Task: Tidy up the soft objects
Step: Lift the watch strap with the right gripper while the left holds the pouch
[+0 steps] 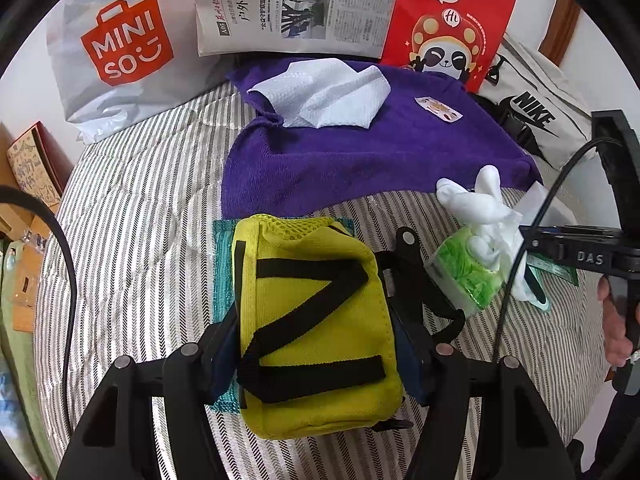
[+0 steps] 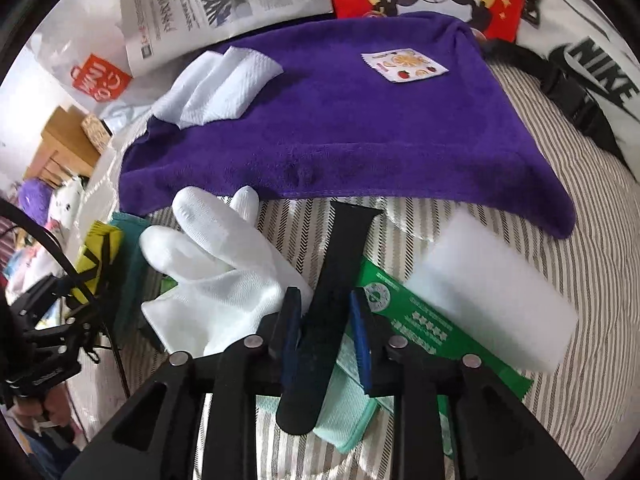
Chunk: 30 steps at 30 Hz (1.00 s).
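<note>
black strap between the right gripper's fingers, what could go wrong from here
1. The black strap lies between the right gripper's blue pads with slack at the sides, so closing off-centre may let it slip.
2. The white glove touches the left finger and could get pinched too.
3. The left gripper straddles the yellow pouch; its loose strap may snag.

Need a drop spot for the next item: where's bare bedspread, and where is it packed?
Free: striped bedspread between the Miniso bag, purple towel and yellow pouch. Crowded: below the towel's front edge, with white glove, black strap, green packet and white sponge.
</note>
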Motion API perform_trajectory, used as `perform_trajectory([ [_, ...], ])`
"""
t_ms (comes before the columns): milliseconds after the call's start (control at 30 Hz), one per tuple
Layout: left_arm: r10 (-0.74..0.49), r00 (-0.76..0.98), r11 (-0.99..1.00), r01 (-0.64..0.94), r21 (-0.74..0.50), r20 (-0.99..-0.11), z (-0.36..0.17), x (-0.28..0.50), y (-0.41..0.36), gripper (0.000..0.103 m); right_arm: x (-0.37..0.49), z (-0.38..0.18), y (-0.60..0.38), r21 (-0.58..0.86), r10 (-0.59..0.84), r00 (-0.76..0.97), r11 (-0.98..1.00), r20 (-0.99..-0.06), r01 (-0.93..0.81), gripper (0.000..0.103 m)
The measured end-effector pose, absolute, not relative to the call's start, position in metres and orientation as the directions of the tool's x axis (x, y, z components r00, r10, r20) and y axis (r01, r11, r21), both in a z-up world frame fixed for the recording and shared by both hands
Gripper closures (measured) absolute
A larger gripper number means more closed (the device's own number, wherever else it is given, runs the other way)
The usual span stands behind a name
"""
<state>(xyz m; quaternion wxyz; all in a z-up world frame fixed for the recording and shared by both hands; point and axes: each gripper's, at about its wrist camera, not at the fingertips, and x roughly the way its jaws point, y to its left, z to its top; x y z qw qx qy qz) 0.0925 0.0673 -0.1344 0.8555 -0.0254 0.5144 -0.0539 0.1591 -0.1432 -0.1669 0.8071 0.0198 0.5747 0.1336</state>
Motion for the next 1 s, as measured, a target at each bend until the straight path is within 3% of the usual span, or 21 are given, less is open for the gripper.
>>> perform_trajectory([
  [167,-0.118,0.464,0.993,0.066,-0.099,-0.878,-0.135,0.093,0.067,0.037,0.161,-0.172,-0.13,0.116,0.191,0.332,0.966,-0.924,-0.233,0.073],
  [233,-0.113,0.465,0.993,0.068,-0.092,-0.878,-0.135,0.093,0.067,0.037,0.16,-0.173,-0.129,0.106,0.19,0.35,0.964,-0.917,-0.244,0.081],
  [467,-0.114,0.47,0.993,0.065,-0.094,-0.876,-0.135,0.093,0.069,0.038,0.151,-0.156,-0.144,0.138,0.234,0.363,0.952,-0.902,-0.272,0.096],
  [533,-0.116,0.471,0.993,0.066,-0.096,-0.874,-0.135,0.093,0.068,0.038,0.15,-0.156,-0.144,0.125,0.222,0.353,0.953,-0.909,-0.276,0.096],
  [633,-0.102,0.467,0.994,0.07,-0.079,-0.878,-0.136,0.093,0.066,0.038,0.153,-0.165,-0.14,0.127,0.218,0.327,0.952,-0.92,-0.278,0.087],
  [900,-0.102,0.463,0.994,0.075,-0.076,-0.88,-0.136,0.093,0.065,0.037,0.157,-0.173,-0.127,0.041,0.154,0.351,0.95,-0.923,-0.31,0.082],
  [1000,-0.091,0.463,0.995,0.075,-0.064,-0.882,-0.137,0.093,0.063,0.037,0.16,-0.174,-0.129,0.07,0.182,0.355,0.949,-0.917,-0.308,0.082],
])
